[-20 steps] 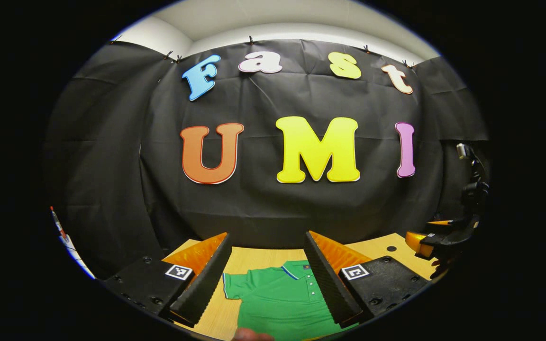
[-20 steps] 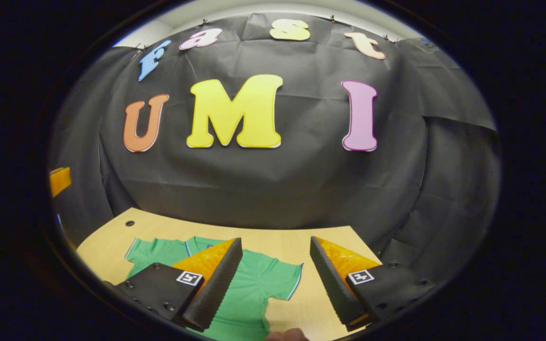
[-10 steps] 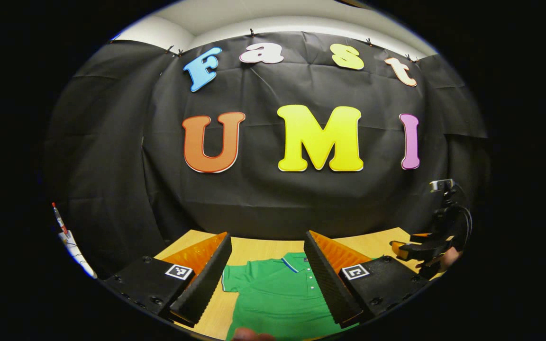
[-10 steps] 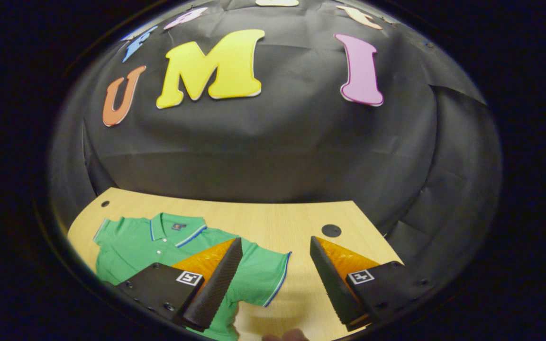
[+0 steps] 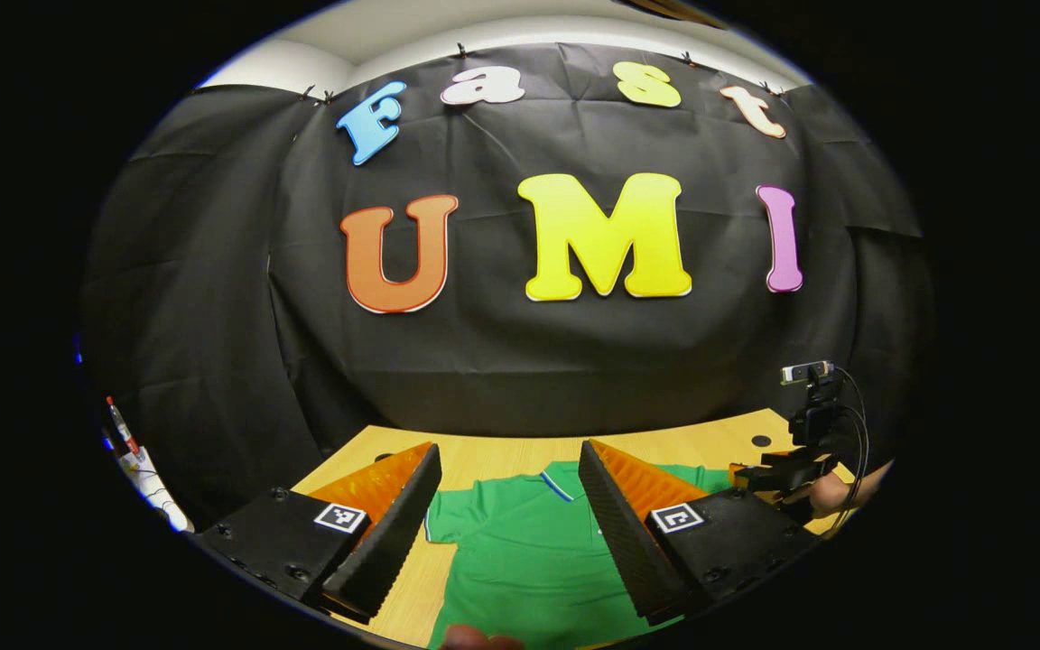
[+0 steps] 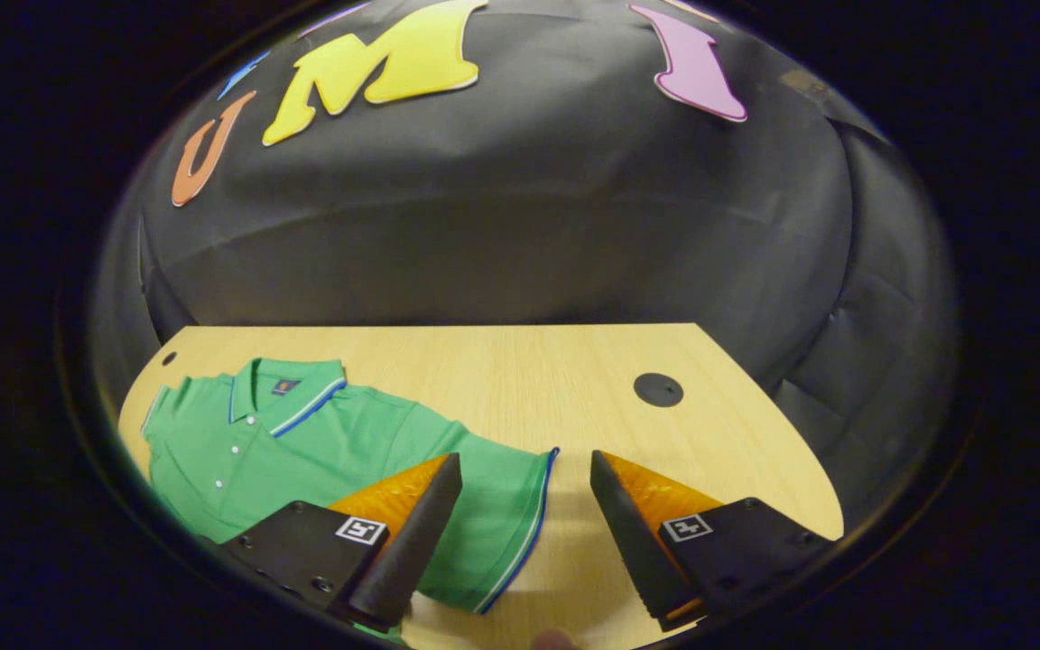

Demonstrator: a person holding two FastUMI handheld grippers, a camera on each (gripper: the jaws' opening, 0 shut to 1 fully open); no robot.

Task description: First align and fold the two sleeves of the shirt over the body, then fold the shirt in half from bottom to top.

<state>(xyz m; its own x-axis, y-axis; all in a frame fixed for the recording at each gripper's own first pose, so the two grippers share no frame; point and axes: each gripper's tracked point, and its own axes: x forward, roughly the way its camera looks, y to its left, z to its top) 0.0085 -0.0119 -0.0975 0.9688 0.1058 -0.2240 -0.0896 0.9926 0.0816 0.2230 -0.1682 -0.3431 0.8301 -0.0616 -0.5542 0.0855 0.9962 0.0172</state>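
A green polo shirt (image 5: pixel 520 551) with a blue-and-white trimmed collar lies flat on the wooden table (image 5: pixel 502 456), buttons up. My left gripper (image 5: pixel 509 465) hovers open above its chest, with one sleeve just inside the left finger. In the right gripper view the shirt (image 6: pixel 303 442) spreads to the left, and its near sleeve (image 6: pixel 502 501) with a striped cuff lies between the open fingers of my right gripper (image 6: pixel 524 465), untouched. The right gripper (image 5: pixel 777 474), held by a hand (image 5: pixel 831 492), also appears at the far right of the left gripper view.
The table (image 6: pixel 529 370) ends at the black cloth wall behind it, and its right edge curves away. A round black grommet (image 6: pixel 658 389) sits in the tabletop to the right of the sleeve. Another small hole (image 6: pixel 168 358) is at the far left corner.
My right gripper has tipped down and moved closer to the table, so the sleeve cuff now lies between its fingers. The left gripper has tilted slightly down. Both have stayed open.
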